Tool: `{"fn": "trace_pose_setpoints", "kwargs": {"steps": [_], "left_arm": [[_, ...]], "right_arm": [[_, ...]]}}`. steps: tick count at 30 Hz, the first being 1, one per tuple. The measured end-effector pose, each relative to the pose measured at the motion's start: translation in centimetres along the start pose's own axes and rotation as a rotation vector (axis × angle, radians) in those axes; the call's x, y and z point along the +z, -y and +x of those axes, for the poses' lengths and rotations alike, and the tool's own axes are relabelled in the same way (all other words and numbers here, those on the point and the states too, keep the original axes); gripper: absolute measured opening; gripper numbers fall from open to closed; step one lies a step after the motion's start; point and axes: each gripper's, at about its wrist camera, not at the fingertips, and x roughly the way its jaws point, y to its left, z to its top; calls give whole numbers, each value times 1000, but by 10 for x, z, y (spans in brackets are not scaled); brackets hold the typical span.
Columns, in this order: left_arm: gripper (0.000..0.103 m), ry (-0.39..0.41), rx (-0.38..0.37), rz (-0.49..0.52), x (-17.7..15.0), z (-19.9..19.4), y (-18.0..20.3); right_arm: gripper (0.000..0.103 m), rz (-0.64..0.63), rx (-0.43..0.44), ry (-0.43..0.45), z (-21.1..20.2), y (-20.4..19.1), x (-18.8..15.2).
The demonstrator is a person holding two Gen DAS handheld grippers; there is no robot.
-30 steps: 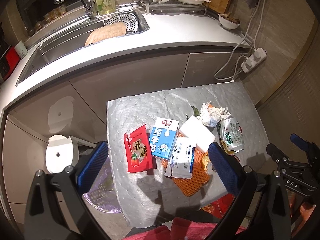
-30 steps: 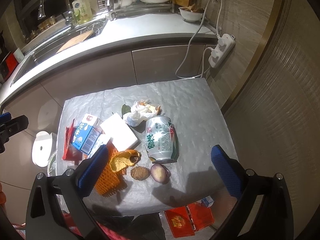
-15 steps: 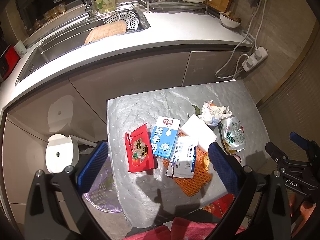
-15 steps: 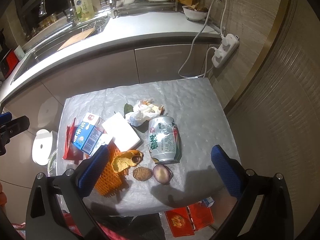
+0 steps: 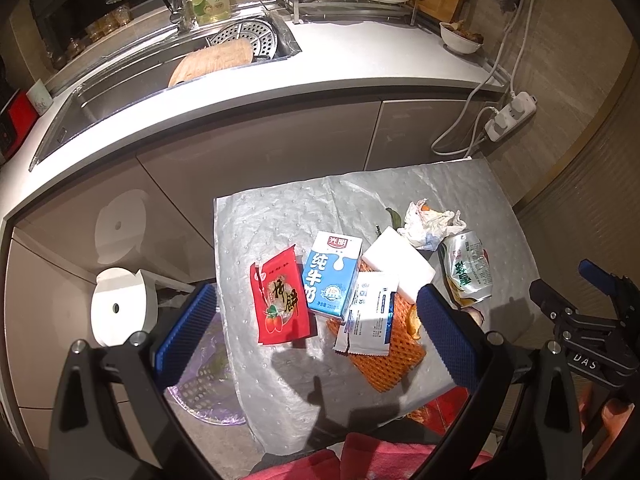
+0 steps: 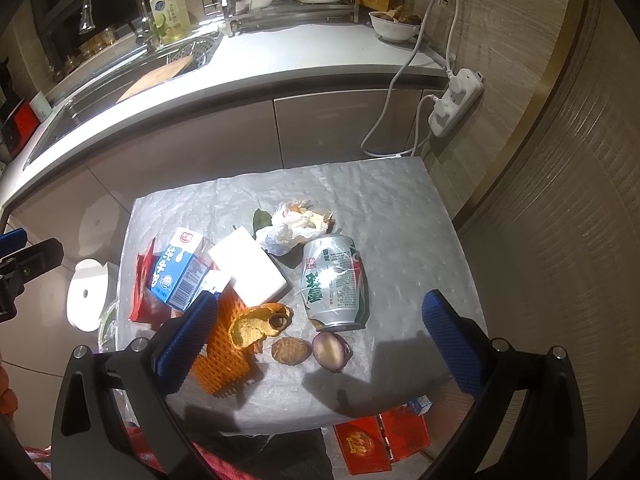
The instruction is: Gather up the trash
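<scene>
Both grippers hover above the near edge of a small table [image 6: 400,200] covered in silver padded sheet, nothing held. Left gripper [image 5: 316,332] has its jaws spread wide, empty; right gripper [image 6: 320,340] likewise wide apart and empty. Nearest trash: orange foam net [image 5: 384,364] at the near edge, with a white-blue sachet [image 5: 370,320] lying on it and orange peel [image 6: 256,324] at its right side. Right of the peel, a brown nut-like piece [image 6: 291,351] and a purple onion half [image 6: 330,350], just beside each other. Left side: red snack packet [image 5: 282,296], flat, touching the blue-white milk carton [image 5: 330,274] on its right. White foam block [image 6: 248,268] sits mid-table, partly over the net. Dented silver-green can [image 6: 332,280] lies on its side to the right of it. Farther back, crumpled tissue [image 6: 294,226] with a green leaf [image 6: 261,218] just left of it. On the floor to the left, a white bin lid [image 5: 120,304] and purple basket [image 5: 204,384]. Far: kitchen counter [image 5: 340,52] and sink [image 5: 132,76].
</scene>
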Motion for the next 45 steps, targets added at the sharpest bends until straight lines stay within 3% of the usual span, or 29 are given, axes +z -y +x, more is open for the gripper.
{"fn": "trace_pose_setpoints", "kwargs": {"steps": [16, 21, 24, 29, 34, 38, 44, 45], "left_arm": [[96, -8, -9, -3, -4, 6, -3], [96, -20, -43, 23, -3, 17, -5], [96, -27, -55, 31, -10, 31, -13], [96, -71, -8, 60, -25, 66, -27], [96, -172, -49, 72, -37, 108, -39], [96, -208, -78, 15, -42, 135, -51], [95, -262, -17, -10, -53, 169, -46], [91, -258, 13, 4, -56, 171, -43]], "right_arm": [[101, 7, 9, -12, 5, -1, -2], [101, 10, 16, -15, 10, 1, -4], [101, 9, 13, -19, 16, 2, -6], [101, 8, 22, -32, 31, 5, -12], [101, 2, 25, -63, 51, 11, -18], [101, 0, 44, -96, 67, 17, -23], [101, 0, 55, -129, 84, 27, -24], [101, -1, 58, -133, 86, 28, -24]]}}
